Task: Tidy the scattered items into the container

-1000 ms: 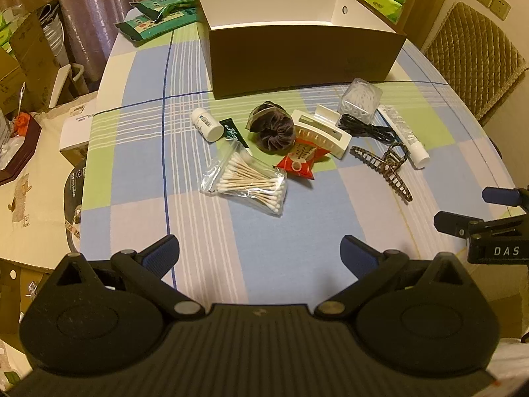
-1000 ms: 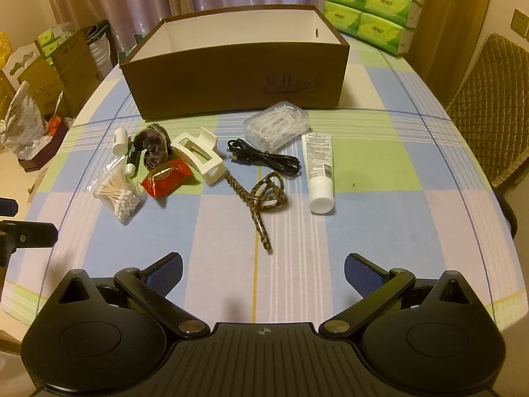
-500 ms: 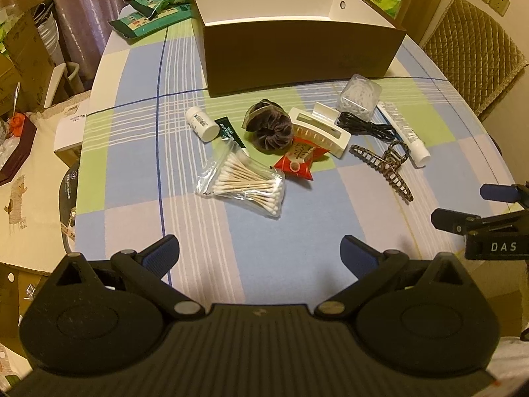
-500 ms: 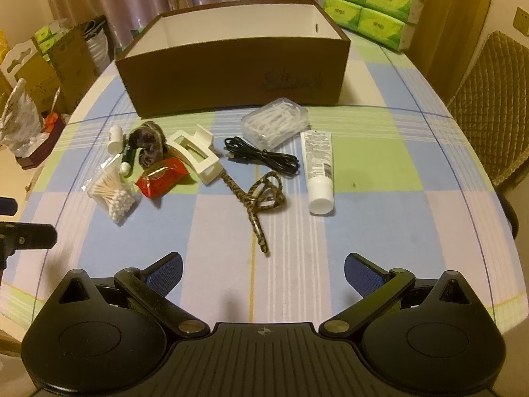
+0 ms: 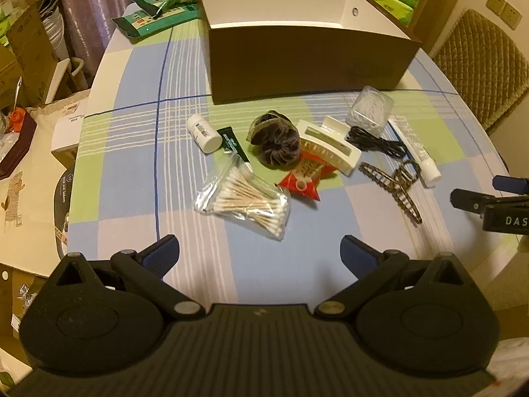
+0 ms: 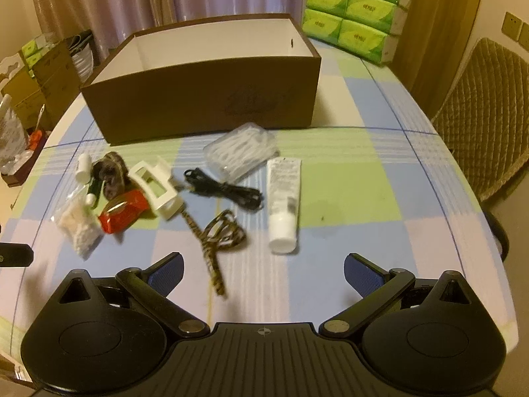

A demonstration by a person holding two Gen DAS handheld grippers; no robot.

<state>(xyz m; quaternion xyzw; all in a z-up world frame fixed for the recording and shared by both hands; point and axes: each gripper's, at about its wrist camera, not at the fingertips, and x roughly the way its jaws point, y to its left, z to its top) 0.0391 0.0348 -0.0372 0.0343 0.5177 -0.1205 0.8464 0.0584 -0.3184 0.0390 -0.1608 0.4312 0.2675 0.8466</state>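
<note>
Nothing has gone into the brown box (image 5: 307, 63) yet, as far as its visible white interior shows — every loose item lies on the checked table (image 5: 132, 152) in front of it, across the middle of both frames. The main risk, I judge, is crowding: the white hair clip (image 5: 327, 144) overlaps the red packet (image 5: 304, 178), which touches the dark scrunchie (image 5: 276, 140), so closing on one could drag or flick its neighbours. The bag of cotton swabs (image 5: 244, 198) is slippery film and could slide out of a pinch; the black cable (image 6: 224, 190) may trail and snag the leopard claw clip (image 6: 218, 241). The white tube (image 6: 284, 198) and the clear floss-pick case (image 6: 241, 152) sit a little apart at centre right, so they are easier first picks.

The left gripper (image 5: 259, 251) is spread wide, released, holding and touching nothing, hovering near the swab bag at lower centre. The right gripper (image 6: 263, 269) is likewise wide and empty, above the table just short of the claw clip and tube.
</note>
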